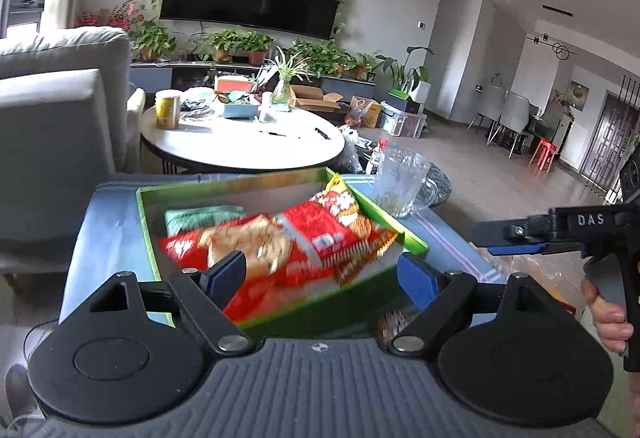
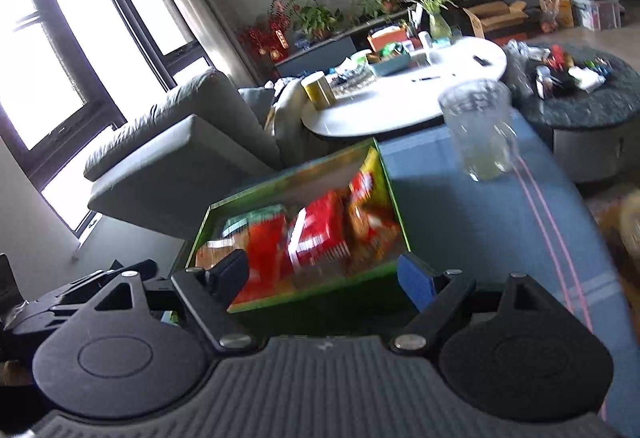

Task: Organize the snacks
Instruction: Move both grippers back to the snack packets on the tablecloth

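Left gripper (image 1: 320,274) is standing apart, clamping nothing. Snack packets (image 1: 288,242) are lying inside the green tray (image 1: 144,214) on the blue tabletop (image 1: 100,222). They are likely light, soft, crinkly and slippery; pinching a sealed edge seems safest. Right gripper (image 2: 322,278) is likewise standing apart, empty. Glass jug (image 2: 478,130) beside the tray is looking fragile.

Blue-covered table (image 1: 448,238) carried green box (image 1: 404,234) of snack packets (image 1: 304,238); clear glass jug (image 1: 400,178) stood just beside it, apparently untouching.
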Tool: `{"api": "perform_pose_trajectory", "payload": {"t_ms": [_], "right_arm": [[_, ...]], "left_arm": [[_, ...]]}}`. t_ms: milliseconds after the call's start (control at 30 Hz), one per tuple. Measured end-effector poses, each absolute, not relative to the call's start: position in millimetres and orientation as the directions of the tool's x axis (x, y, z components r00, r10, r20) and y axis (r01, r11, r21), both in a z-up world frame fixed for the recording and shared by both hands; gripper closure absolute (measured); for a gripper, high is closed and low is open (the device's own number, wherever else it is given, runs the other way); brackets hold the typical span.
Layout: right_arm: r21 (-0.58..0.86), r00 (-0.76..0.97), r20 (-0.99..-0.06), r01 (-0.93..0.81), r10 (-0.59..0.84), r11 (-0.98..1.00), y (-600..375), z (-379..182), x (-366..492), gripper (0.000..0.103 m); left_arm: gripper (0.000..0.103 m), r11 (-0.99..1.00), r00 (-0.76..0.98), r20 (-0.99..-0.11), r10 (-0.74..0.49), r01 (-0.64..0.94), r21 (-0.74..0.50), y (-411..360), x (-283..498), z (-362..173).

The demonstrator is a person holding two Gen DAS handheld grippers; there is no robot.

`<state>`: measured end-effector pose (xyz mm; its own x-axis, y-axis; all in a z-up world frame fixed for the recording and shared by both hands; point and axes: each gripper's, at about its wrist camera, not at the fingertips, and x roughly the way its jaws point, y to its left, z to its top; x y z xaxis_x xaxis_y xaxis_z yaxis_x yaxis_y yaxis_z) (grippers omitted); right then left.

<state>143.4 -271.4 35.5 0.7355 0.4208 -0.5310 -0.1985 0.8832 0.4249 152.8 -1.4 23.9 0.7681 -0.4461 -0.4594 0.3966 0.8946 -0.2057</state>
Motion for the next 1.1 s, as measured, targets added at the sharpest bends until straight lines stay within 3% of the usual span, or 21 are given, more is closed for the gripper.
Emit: {"api": "perform_pose_trajectory", "payload": {"t_ms": [500,667,767,1100], "right_arm": [[0.449,0.677,-0.518,-0.306,0.523,0.840,-244,16,78,0.041],[0.428,0.678,-0.531,-0.302,0.508,0.852,-243,12,66,0.039],[0.429,0.688,-0.534,-0.281,0.492,0.859,-249,9,57,0.039],[0.300,0.699,-0.597,-0.259,0.393,0.918,-258,-4,35,0.038]], "left_arm": [[0.021,0.949,0.775,-0.548,-0.314,0.270,-0.162,22,75,-6],[0.021,0.957,0.768,-0.575,-0.283,0.264,-0.119,14,64,-14],[0.021,0.974,0.741,-0.636,-0.215,0.210,-0.086,11,63,-20],[0.021,0.987,0.685,-0.710,-0.161,0.104,-0.123,19,63,-35]]}}
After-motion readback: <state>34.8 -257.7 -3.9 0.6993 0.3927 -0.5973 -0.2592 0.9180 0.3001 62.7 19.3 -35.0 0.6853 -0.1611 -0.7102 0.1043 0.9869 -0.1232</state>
